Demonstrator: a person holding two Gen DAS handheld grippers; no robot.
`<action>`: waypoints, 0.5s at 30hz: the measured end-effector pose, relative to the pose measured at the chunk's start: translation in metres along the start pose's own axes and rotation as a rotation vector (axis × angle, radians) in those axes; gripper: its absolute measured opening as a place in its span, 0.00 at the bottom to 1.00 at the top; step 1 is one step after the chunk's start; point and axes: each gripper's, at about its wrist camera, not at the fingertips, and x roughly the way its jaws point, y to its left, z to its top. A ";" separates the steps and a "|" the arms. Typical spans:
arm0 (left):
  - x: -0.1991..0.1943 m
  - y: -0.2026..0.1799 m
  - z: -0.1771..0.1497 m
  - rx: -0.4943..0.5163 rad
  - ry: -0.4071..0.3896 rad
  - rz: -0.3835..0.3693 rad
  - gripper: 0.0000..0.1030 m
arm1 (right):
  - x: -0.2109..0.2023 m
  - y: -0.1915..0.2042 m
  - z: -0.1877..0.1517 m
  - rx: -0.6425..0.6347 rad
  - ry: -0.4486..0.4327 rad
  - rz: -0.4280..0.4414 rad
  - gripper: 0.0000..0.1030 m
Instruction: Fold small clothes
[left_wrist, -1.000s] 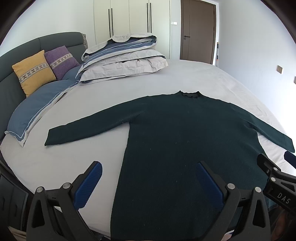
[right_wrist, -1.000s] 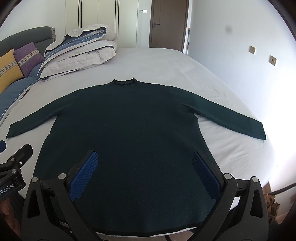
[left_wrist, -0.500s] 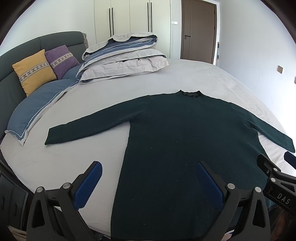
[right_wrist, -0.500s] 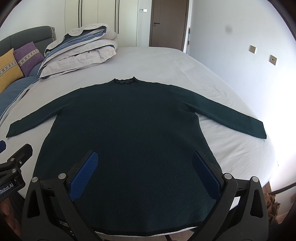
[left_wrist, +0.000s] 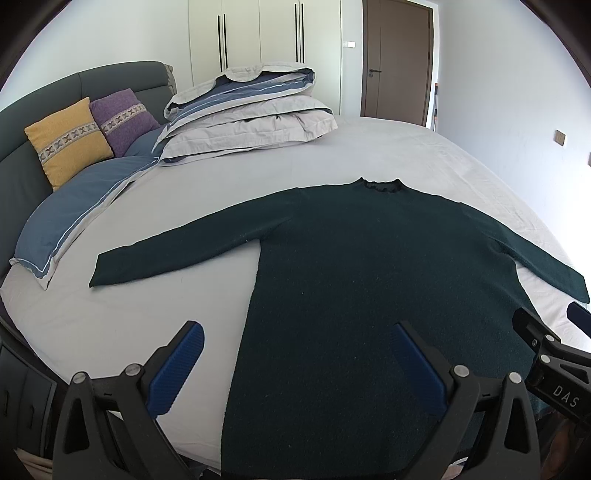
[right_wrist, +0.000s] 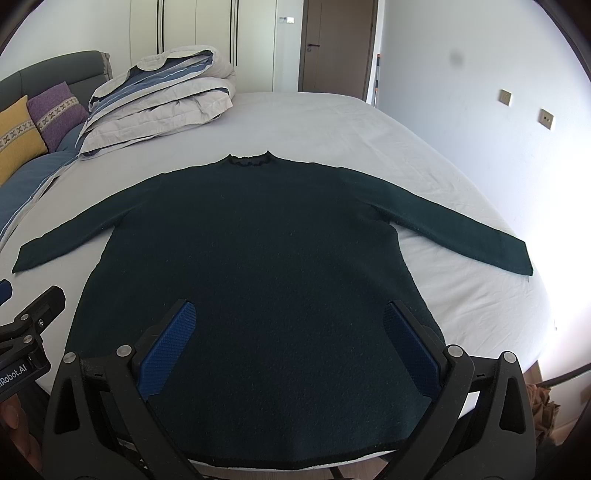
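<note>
A dark green long-sleeved sweater (left_wrist: 369, 280) lies flat on the bed, collar away from me, both sleeves spread out; it also shows in the right wrist view (right_wrist: 266, 251). My left gripper (left_wrist: 299, 332) is open and empty, held above the sweater's lower left edge. My right gripper (right_wrist: 288, 310) is open and empty, held above the sweater's hem (right_wrist: 295, 463) near the bed's front edge. Each gripper shows at the side of the other's view.
The bed (left_wrist: 155, 317) has a light grey sheet. A folded duvet (left_wrist: 251, 110) sits at the far side. Yellow (left_wrist: 66, 140) and purple (left_wrist: 123, 120) cushions and a blue pillow (left_wrist: 74, 218) lie at the left by the headboard. A wall (right_wrist: 498, 129) is right.
</note>
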 end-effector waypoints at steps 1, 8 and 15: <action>0.000 0.000 0.000 0.000 0.000 0.000 1.00 | 0.000 0.000 0.000 0.000 0.001 0.000 1.00; 0.000 0.000 0.000 0.001 0.001 0.000 1.00 | 0.000 0.001 -0.001 -0.001 0.003 0.000 1.00; 0.001 0.000 -0.001 0.000 0.001 0.000 1.00 | 0.000 0.001 0.000 -0.001 0.004 0.001 1.00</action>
